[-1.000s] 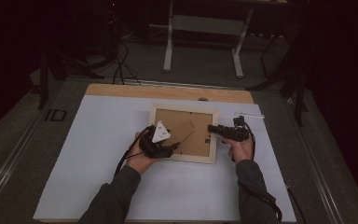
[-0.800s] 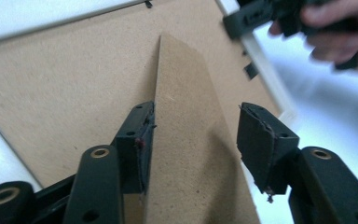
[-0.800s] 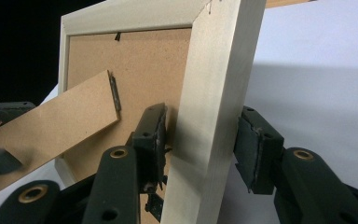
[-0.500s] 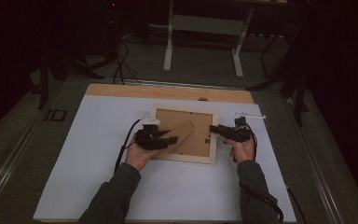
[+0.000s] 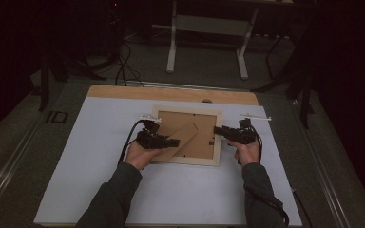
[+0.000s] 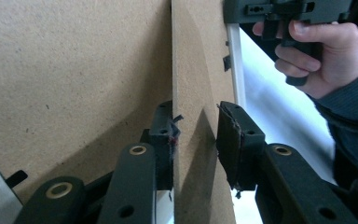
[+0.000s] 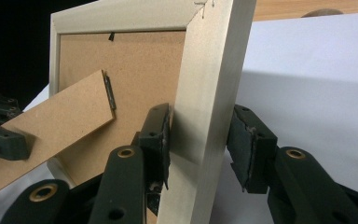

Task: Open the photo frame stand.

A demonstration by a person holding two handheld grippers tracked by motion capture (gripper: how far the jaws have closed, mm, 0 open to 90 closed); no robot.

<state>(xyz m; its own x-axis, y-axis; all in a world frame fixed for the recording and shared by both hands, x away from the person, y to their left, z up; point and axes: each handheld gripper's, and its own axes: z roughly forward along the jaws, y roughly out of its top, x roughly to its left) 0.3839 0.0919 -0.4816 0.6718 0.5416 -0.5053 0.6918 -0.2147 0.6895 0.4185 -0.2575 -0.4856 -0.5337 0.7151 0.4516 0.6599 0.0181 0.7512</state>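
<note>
a person is working at a white-topped counter [image 5: 90,180] with a two-jaw gripper in each hand, a wooden picture frame [image 5: 185,162] lying face down between them near the counter's middle. at left in the high view, the left gripper [image 5: 175,142] is reaching in over the frame's brown backing board [image 5: 200,130], where a hinged easel stand [image 5: 183,137] is sitting angled up off the board. in the left gripper view its jaws have just been closing around the edge of that stand [image 6: 191,70]: one pad is lying against the stand's face, the other is standing just off it, a narrow gap showing, so the stand is between the jaws but not pressed from both sides. farther right, the right gripper [image 5: 217,130] is sitting at the frame's right-hand rail. in the right gripper view its jaws are straddling that pale rail [image 7: 209,93], partly open; the left pad is touching the rail's inner side while the right pad is standing apart from the outer side. the stand [image 7: 51,126] is showing beyond, tilted, with the left gripper's jaws at its far end. two small metal clips [image 5: 255,117] are lying on the counter just beyond the frame's upper corners.
</note>
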